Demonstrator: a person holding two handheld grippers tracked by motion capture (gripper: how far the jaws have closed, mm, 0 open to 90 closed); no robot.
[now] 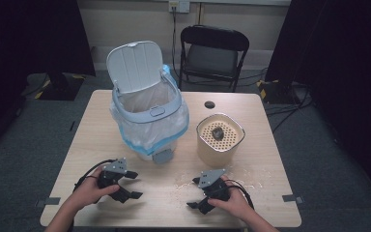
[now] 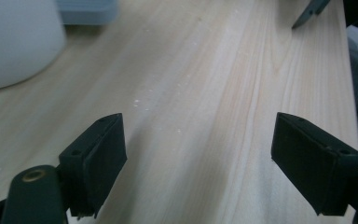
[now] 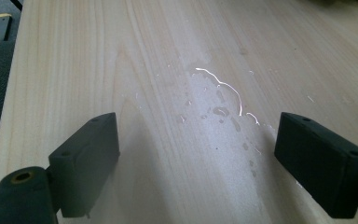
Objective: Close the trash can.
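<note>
Both black two-jaw tongs sit near the front edge of the pale wooden desk point(image 1: 251, 108), the left tongs point(image 1: 134, 185) toward its left corner, the right tongs point(image 1: 193, 193) right of centre, each released with nothing between the jaws. Nearest them, a wet spill patch point(image 3: 219, 109) glistens just ahead of the right tongs. Behind stand a white lidded bin with a blue-edged liner point(image 1: 147, 113) and a cream perforated-top canister point(image 1: 220, 139).

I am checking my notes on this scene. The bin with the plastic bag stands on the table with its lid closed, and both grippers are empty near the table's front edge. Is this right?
Not quite: the lid of the bin stands open, tipped up behind the bag-lined mouth, as the high view shows. The rest holds: the bin is on the table, and the left gripper and right gripper are empty near the front edge.
</note>
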